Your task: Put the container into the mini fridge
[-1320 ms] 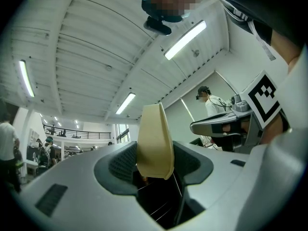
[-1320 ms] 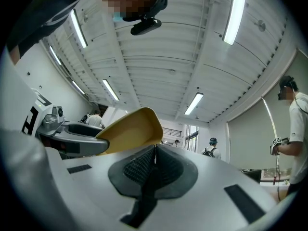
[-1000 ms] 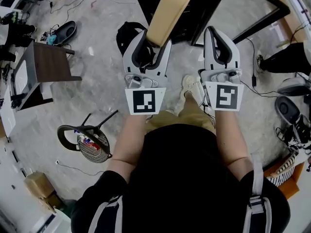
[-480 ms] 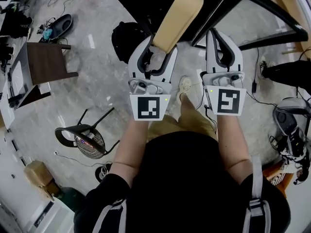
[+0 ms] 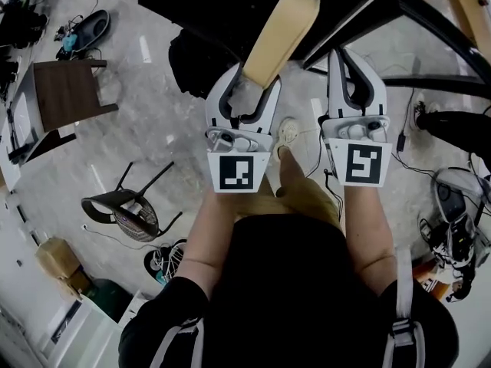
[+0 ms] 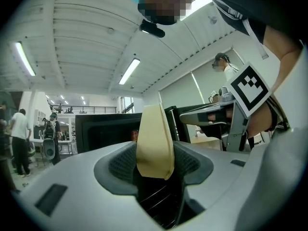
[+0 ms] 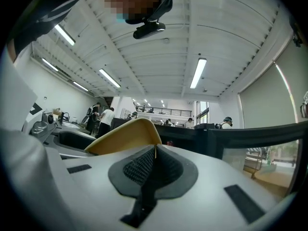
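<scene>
While the person stands over a grey floor (image 5: 146, 136), both arms reach straight forward, elbows bent, with the two grippers side by side at about the same height. The left gripper (image 5: 249, 83) is clamped on the near end of the container (image 5: 280, 33), a flat tan piece gripped by its thin edge between the ribbed pads. From that grip the container's long axis runs forward and slightly to the right, away from the person. Its far end hangs in the air over the near edge of a dark cabinet (image 5: 207, 6). That cabinet is probably the mini fridge, though neither its door nor its opening is clear from above. In the left gripper view the same dark box sits directly behind the container, so the thing lies ahead along the line of the jaws. The right gripper (image 5: 349, 56) is closed with nothing in it, held just beside the left one and clear of the container. The left hand carries the load and is the one set to move.
</scene>
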Action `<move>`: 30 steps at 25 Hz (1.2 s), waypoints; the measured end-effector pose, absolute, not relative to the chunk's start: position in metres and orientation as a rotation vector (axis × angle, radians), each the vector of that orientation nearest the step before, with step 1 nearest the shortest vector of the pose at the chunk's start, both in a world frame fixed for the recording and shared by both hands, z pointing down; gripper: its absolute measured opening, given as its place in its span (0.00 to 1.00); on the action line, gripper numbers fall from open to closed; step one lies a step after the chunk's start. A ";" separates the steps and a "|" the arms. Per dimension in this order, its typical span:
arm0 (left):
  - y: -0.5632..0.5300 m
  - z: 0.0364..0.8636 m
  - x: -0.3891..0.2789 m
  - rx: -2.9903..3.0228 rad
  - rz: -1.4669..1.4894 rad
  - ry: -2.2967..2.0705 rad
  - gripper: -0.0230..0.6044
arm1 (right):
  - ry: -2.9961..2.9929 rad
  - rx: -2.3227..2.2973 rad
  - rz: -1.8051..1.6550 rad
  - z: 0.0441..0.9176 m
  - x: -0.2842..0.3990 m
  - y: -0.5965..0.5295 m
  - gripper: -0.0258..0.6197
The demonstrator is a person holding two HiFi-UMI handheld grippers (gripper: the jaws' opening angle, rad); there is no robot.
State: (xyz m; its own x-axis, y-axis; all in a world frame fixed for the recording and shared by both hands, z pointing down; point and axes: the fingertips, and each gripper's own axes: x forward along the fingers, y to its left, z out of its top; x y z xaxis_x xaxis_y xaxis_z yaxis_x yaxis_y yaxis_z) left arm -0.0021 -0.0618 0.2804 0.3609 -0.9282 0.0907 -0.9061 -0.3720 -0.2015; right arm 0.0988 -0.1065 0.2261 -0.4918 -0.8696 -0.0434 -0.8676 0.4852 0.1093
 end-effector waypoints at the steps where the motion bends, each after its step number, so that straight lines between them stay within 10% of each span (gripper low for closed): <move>1: -0.065 0.285 -0.001 -2.496 -0.306 1.687 0.41 | -2.688 1.568 -0.182 0.229 0.102 -0.110 0.10; 30: -0.154 0.427 -0.017 -2.594 -0.423 1.655 0.41 | -2.619 1.550 -0.048 0.344 0.067 -0.186 0.10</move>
State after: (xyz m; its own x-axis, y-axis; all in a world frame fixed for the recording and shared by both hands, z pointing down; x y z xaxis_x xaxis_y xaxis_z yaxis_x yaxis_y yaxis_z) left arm -0.0174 -0.1539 0.4271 0.3949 -0.8948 0.2084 -0.8851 -0.4313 -0.1750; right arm 0.0673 -0.1861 0.3440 -0.4778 -0.8759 0.0677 -0.8728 0.4820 0.0764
